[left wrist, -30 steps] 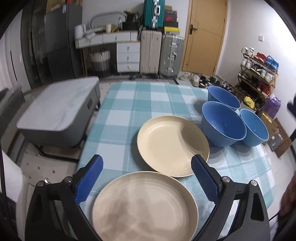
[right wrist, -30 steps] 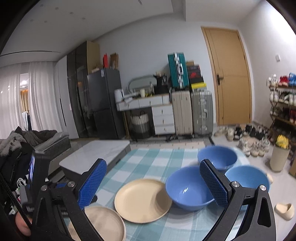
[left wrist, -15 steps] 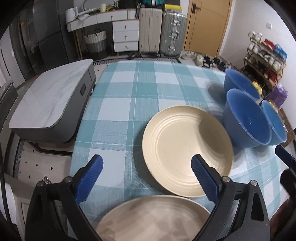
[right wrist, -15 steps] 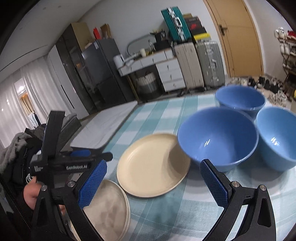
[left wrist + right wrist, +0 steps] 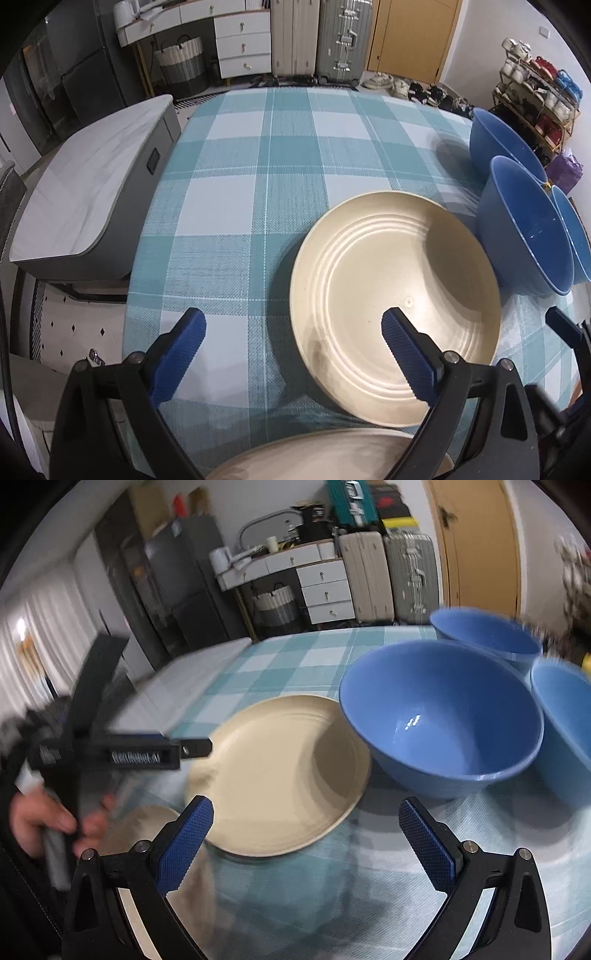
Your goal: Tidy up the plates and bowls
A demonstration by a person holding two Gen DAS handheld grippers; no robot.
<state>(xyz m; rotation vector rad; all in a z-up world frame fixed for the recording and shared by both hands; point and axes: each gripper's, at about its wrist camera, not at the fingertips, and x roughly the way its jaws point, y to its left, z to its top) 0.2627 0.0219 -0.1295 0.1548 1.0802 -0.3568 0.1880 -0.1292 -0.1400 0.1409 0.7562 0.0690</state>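
Cream plate point(image 5: 395, 295) nearer now; round, ridged, glossy.

Left gripper point(image 5: 293, 341) held low, tilted downward, blue ribbed fingers point(image 5: 180, 350) spread wide apart with nothing between them. Right gripper point(image 5: 306, 840) likewise spread wide and empty, blue pads point(image 5: 424, 843) angled outward on black arms. Seen from the right wrist view: a bare hand point(image 5: 48, 825) wrapped around the left gripper's black handle (blurred, so finger detail unclear), with the gripper body reaching forward to the right.
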